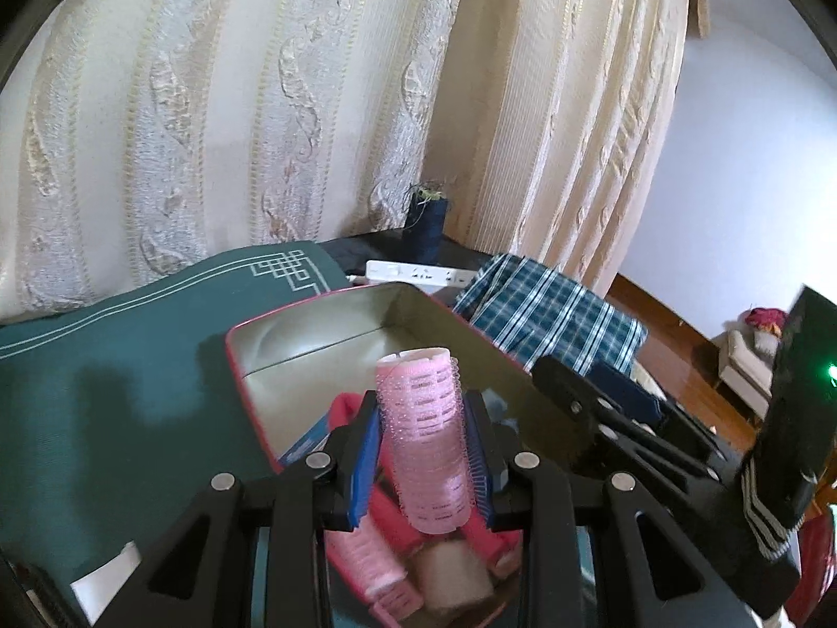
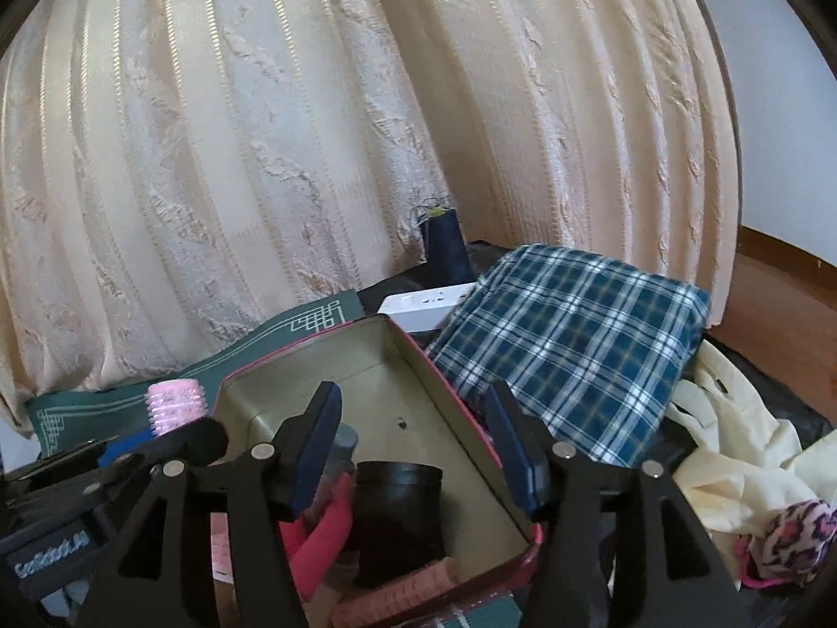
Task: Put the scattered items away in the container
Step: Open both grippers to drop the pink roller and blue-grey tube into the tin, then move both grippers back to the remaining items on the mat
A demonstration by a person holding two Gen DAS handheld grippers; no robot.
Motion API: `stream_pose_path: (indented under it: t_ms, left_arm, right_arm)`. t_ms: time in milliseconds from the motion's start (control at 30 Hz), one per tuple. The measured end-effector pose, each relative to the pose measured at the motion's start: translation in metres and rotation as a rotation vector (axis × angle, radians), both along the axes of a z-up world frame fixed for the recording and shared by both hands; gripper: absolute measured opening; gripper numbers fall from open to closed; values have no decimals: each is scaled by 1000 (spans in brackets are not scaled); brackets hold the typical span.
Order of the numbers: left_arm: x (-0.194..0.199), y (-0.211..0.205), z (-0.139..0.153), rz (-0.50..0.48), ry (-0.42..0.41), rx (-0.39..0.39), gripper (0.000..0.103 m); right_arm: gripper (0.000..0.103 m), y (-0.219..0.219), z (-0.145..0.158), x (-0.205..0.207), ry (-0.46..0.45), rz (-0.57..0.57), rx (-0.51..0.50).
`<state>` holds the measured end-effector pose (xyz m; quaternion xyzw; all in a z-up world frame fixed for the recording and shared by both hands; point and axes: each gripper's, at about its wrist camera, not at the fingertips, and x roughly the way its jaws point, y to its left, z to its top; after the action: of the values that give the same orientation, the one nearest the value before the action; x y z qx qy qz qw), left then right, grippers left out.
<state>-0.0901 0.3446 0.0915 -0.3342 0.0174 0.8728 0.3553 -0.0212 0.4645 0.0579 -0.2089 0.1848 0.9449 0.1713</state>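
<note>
While right tongs gape, left tongs clamp a pink bristly roller upright over the tin.

Left wrist view looks forward and slightly down along its claw, close over the near end of the tin. Right wrist view faces likewise from the tin's right side. Both share the tin, curtain, plaid cloth and power strip.

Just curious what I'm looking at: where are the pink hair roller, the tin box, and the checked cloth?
pink hair roller [image 1: 426, 434], left wrist view, middle of its body
tin box [image 2: 418, 397], right wrist view, bare floor
checked cloth [image 2: 570, 345], right wrist view, centre
</note>
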Motion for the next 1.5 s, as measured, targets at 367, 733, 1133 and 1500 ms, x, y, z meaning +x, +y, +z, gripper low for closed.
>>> stream_pose_path:
  t_ms: [367, 733, 1133, 1500]
  left_arm:
    - [-17, -13, -2, 50, -17, 40, 66]
    - [-13, -55, -1, 153, 10, 2, 66]
    - [18, -102, 7, 338, 222, -185, 83]
    - [34, -170, -4, 417, 176, -208, 83]
  right_arm:
    - [63, 10, 1, 7, 16, -42, -18]
    - [65, 3, 1, 8, 37, -23, 10]
    - [72, -33, 1, 2, 40, 73, 140]
    - [73, -54, -6, -8, 2, 83, 254]
